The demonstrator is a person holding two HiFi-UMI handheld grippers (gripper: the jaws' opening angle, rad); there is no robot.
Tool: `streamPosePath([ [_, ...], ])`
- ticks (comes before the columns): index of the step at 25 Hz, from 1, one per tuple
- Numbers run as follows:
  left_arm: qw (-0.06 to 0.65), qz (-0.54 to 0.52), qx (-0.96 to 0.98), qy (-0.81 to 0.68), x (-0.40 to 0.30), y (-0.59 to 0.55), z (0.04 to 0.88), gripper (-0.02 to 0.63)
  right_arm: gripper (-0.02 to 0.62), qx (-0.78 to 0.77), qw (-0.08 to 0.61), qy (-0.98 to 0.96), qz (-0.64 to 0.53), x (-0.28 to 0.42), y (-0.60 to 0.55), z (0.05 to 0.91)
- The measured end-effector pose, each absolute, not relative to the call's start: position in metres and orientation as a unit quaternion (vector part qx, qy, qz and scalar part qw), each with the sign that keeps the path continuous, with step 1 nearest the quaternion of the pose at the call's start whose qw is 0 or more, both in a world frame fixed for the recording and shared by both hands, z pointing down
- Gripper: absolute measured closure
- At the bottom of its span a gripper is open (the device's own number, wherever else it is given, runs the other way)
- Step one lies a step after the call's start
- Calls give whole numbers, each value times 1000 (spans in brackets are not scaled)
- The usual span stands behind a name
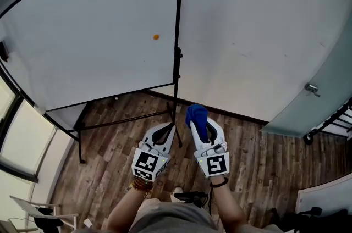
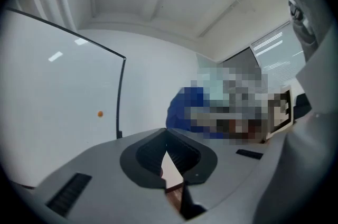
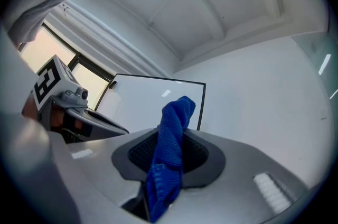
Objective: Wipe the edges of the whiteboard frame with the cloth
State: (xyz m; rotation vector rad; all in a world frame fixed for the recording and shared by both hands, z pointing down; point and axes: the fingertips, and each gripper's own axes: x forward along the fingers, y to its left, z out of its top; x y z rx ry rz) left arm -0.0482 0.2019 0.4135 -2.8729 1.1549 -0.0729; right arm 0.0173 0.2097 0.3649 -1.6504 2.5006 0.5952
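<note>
Whiteboard (image 1: 93, 34) ahead; cloth (image 3: 171, 159) between right tongs (image 3: 170, 138)

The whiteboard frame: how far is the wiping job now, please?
Done: the right gripper is shut on the blue terry cloth. In hand: both grippers hang low before the whiteboard's thin black frame, apart from it; the left gripper is shut and empty. Left, it seems: wiping the edges; the cloth touches none.

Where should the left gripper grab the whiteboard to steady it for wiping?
Probably the thin black right edge of the whiteboard, low down, approached from the front with jaws spanning it sideways. It is a slim upright bar nearest the left gripper, whose jaws are shut and must open first. The right gripper holds the cloth.
</note>
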Motion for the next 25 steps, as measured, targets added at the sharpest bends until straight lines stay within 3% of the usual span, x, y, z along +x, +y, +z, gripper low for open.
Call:
streamPosePath([
  [10, -25, -30, -956, 290, -19, 152, 408, 597, 480, -482, 69, 839, 242, 21, 137, 333],
  [25, -69, -5, -994, 83, -11, 6, 375, 597, 480, -438, 27, 861, 256, 16, -22, 265],
])
